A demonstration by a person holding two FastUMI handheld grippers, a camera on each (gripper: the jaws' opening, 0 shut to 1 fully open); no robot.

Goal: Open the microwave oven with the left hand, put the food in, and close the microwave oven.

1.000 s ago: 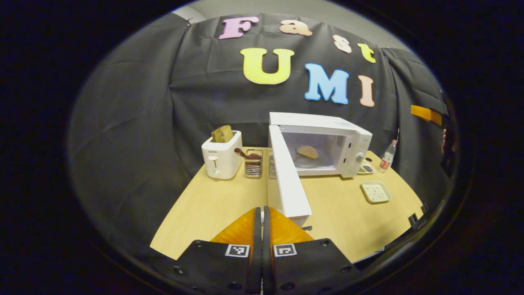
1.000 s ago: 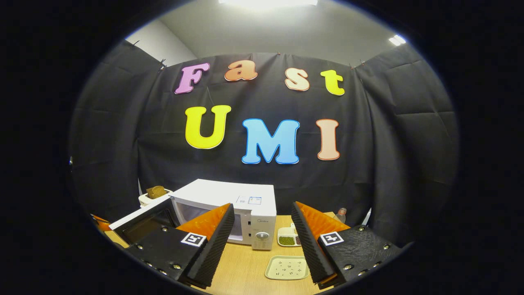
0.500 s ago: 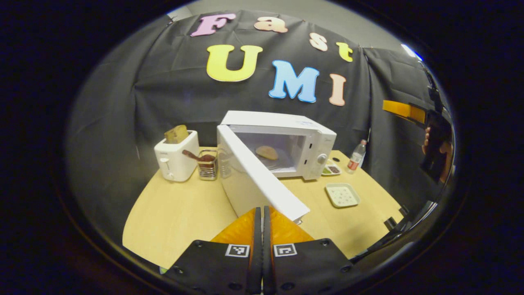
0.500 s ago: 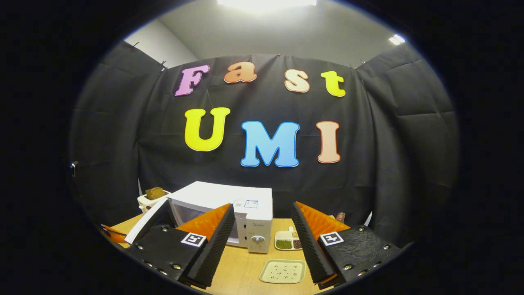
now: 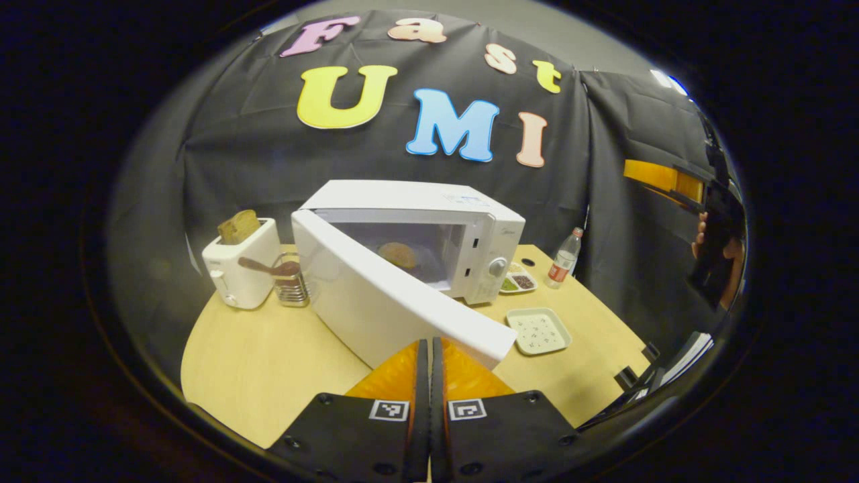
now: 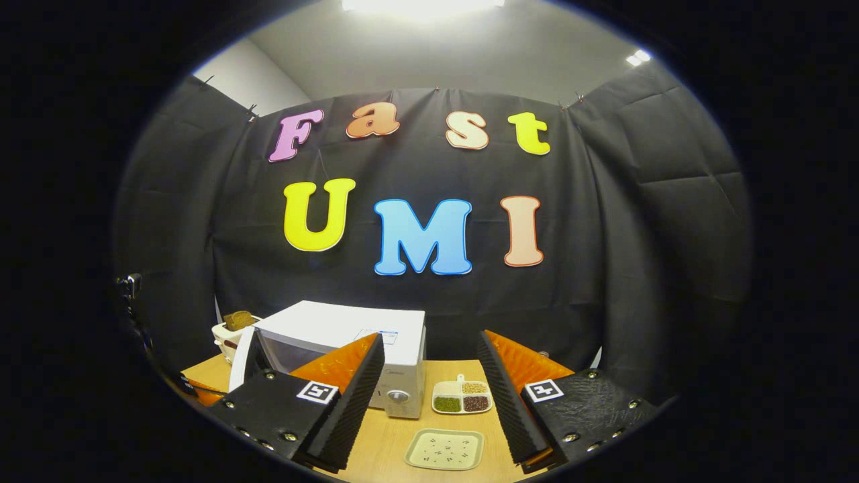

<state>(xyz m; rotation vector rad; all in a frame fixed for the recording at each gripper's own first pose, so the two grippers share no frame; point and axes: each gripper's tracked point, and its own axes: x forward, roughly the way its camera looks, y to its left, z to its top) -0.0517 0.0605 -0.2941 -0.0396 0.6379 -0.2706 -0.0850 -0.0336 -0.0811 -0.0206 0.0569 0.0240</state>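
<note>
The white microwave (image 5: pixel 429 201) stands at the back of the wooden table (image 5: pixel 255 376). Its door (image 5: pixel 396 302) hangs roughly half open, hinged at the left. Inside lies the food (image 5: pixel 398 253), a tan flat piece on the turntable. My left gripper (image 5: pixel 425 343) is shut with nothing between its fingers, and its tips sit at the door's outer face near the free edge. My right gripper (image 6: pixel 429 365) is open and empty, held high and back from the microwave (image 6: pixel 342 329). The left gripper view also has it at the far right (image 5: pixel 671 181), held by a hand (image 5: pixel 721 248).
A white toaster (image 5: pixel 241 268) with bread and a wire rack (image 5: pixel 288 282) with a spoon stand left of the microwave. To its right are a divided dish (image 5: pixel 515 282), a bottle (image 5: pixel 562 258) and a square plate (image 5: pixel 539 331), the last also in the right gripper view (image 6: pixel 444 449).
The microwave door has swung from wide open to roughly half open, with my shut left gripper staying at its outer face. The right gripper stays open and has barely moved.
</note>
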